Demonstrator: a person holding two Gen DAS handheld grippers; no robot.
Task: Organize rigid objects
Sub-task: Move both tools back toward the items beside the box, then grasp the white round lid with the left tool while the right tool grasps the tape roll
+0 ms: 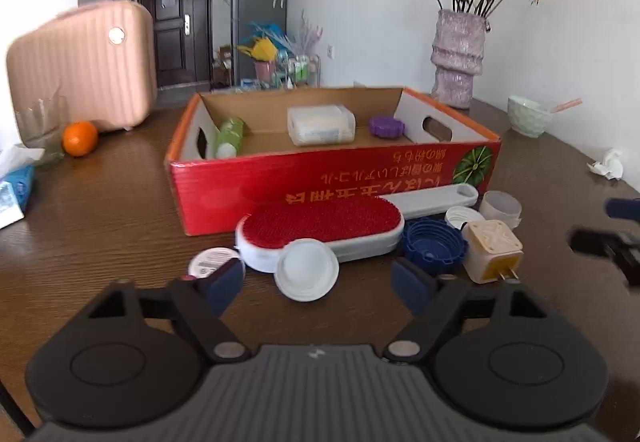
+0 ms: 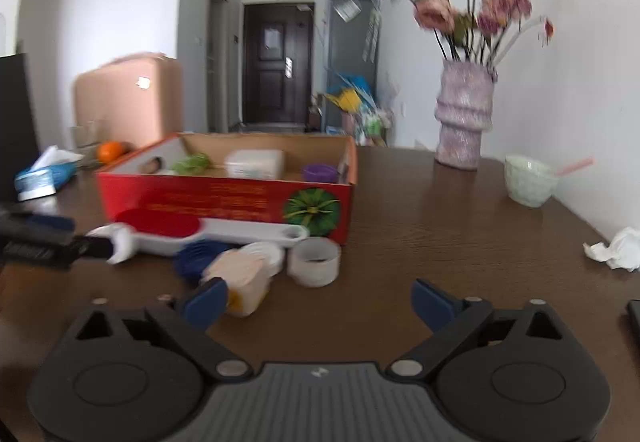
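the left hand-held gripper (image 1: 318,280) is hovering with its jaws spread wide and nothing between them, lining up on the white round lid (image 1: 307,269) nearest to it on the surface (image 1: 100,209). that lid is leaning against the red lint brush (image 1: 320,230), so i am thinking a closing finger could be nudging the brush, or pushing the lid flat and out of reach. the small white tin (image 1: 211,261) sitting just left of it could be getting knocked too.

the right hand-held gripper (image 2: 318,302) is also hanging wide and carrying nothing, with its left finger close to the beige plug adapter (image 2: 244,274); that view is blurring, and a careless sweep there might be scattering the blue ribbed cap (image 2: 196,256) and the white cup-like ring (image 2: 314,261) crowding beside it.

further back, the red cardboard box (image 1: 320,177) is already holding three things: a green bottle (image 1: 230,135) lying at its left end, a clear plastic case (image 1: 321,124) in the middle, and a purple lid (image 1: 386,126) to the right. anything dropped short might be catching on the near wall and tumbling back onto the pile.

far right, a pale green bowl (image 1: 528,116) is holding what looks like a pink spoon or straw, and a vase (image 1: 458,57) is carrying dried flowers.
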